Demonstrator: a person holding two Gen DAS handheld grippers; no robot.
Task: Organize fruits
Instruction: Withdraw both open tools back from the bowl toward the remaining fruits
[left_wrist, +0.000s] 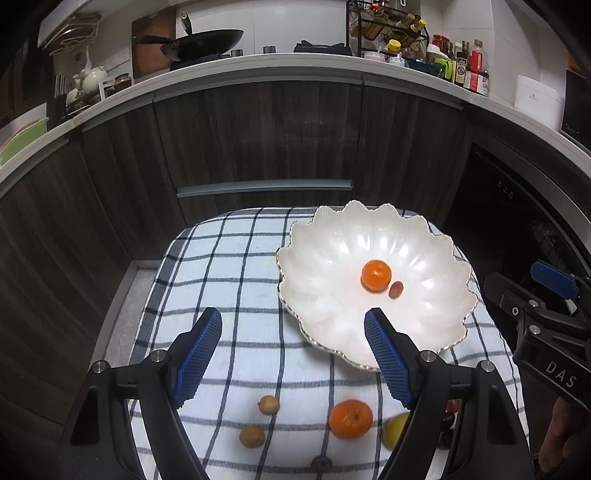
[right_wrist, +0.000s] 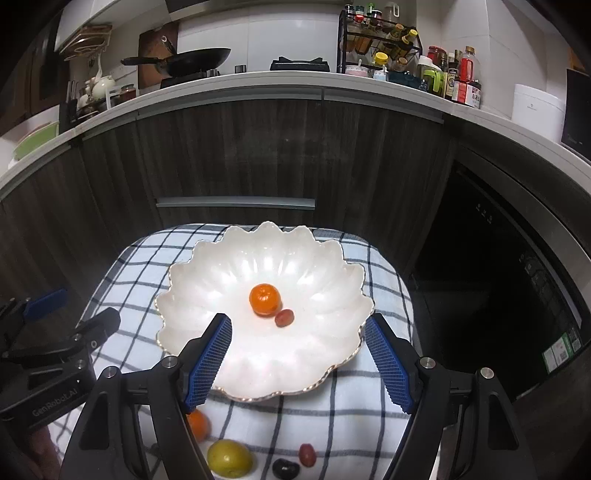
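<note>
A white scalloped bowl (left_wrist: 325, 266) (right_wrist: 207, 280) sits on a checked cloth and holds an orange (left_wrist: 376, 275) (right_wrist: 264, 299) and a small red fruit (left_wrist: 395, 289) (right_wrist: 284, 318). On the cloth in front lie another orange (left_wrist: 350, 418) (right_wrist: 198, 424), a yellow-green fruit (left_wrist: 394, 430) (right_wrist: 229, 458), two small brown fruits (left_wrist: 268, 405) (left_wrist: 251, 436), a red fruit (right_wrist: 306, 454) and a dark one (right_wrist: 285, 469). My left gripper (left_wrist: 293, 325) is open and empty over the cloth beside the bowl's near rim. My right gripper (right_wrist: 297, 328) is open and empty above the bowl's near side.
The checked cloth (left_wrist: 236, 266) covers a small raised surface with drop-offs on all sides. Dark cabinets (left_wrist: 258, 140) stand behind it under a counter with a wok (left_wrist: 207, 40) and bottles (left_wrist: 472, 66). A dark appliance (right_wrist: 498, 280) is at the right.
</note>
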